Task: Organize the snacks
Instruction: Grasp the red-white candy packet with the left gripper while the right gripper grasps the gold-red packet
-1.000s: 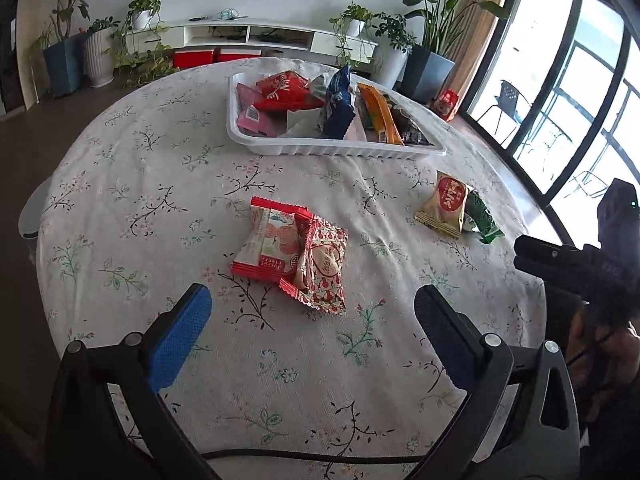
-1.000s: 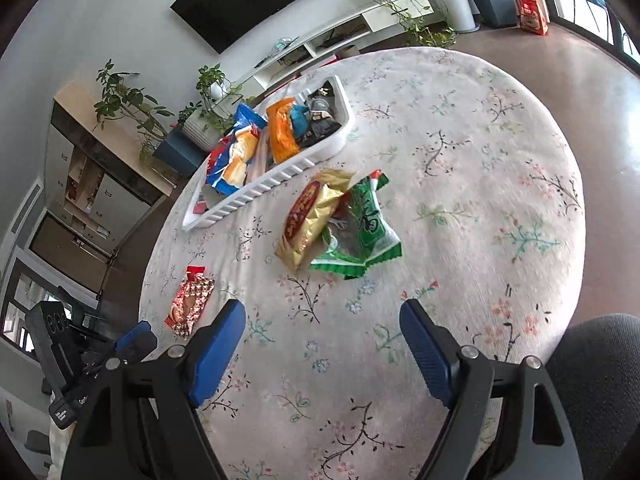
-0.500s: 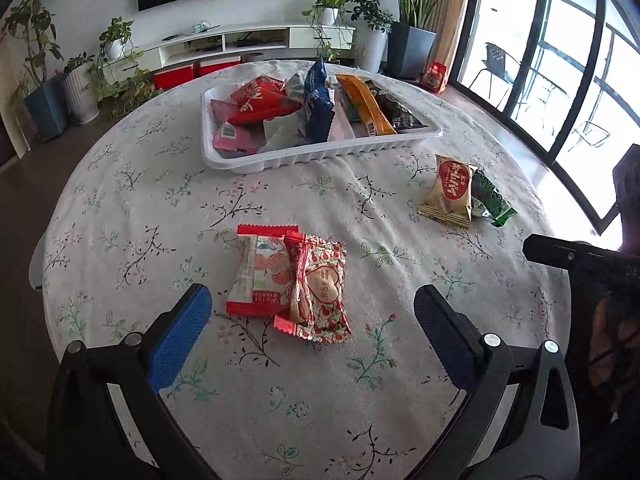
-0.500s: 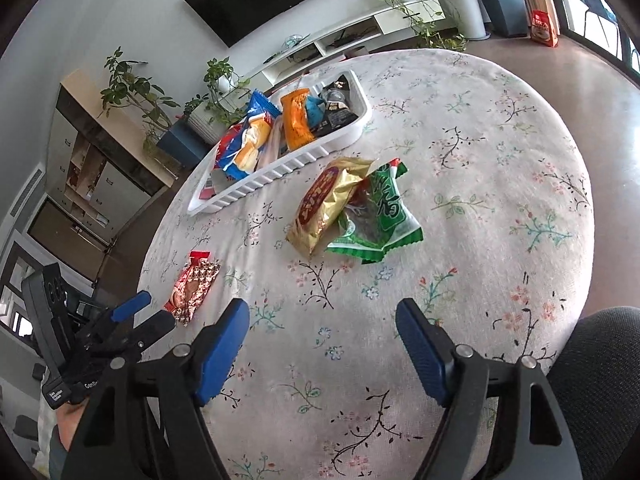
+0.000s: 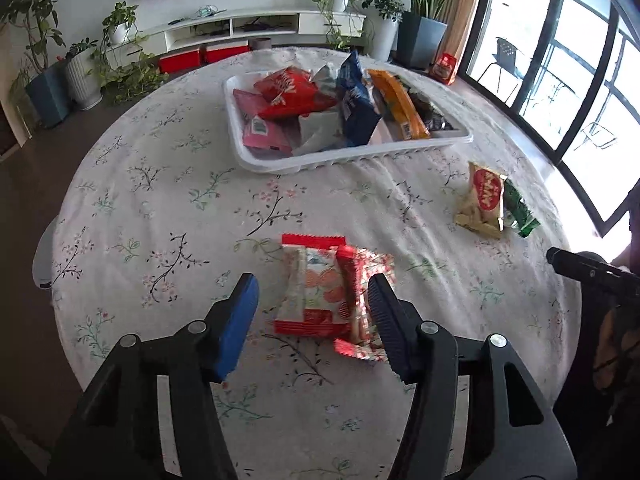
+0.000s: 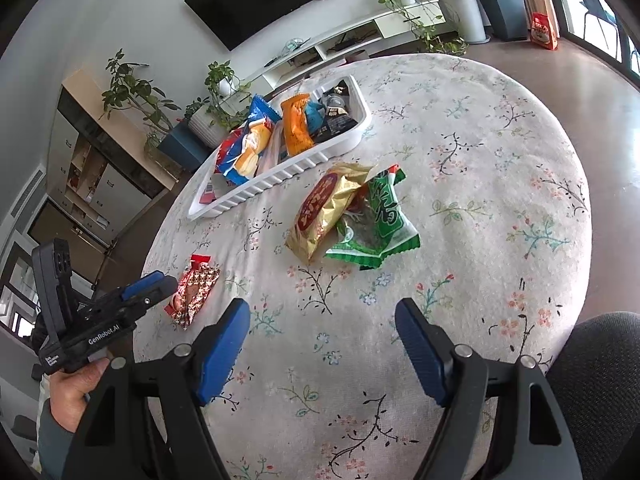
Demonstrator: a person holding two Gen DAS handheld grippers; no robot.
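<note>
A white tray (image 5: 360,158) holding several snack packs stands at the far side of the round table; it also shows in the right wrist view (image 6: 280,178). My left gripper (image 5: 312,312) is open, its jaws either side of a red-and-white snack pack (image 5: 316,292) that lies on the cloth, overlapping a red patterned pack (image 5: 370,300). My right gripper (image 6: 322,344) is open and empty above the cloth, short of a gold pack (image 6: 326,208) and a green pack (image 6: 378,220). Those two also show in the left wrist view at right (image 5: 484,202).
The table carries a floral cloth (image 5: 160,200). The left gripper body (image 6: 100,320) and the hand holding it show at left in the right wrist view. A dark chair (image 6: 600,380) stands by the near table edge. Plants and a TV shelf (image 5: 240,28) stand behind.
My left gripper has moved forward and narrowed around the red-and-white pack. My right gripper has edged a little closer to the gold and green packs.
</note>
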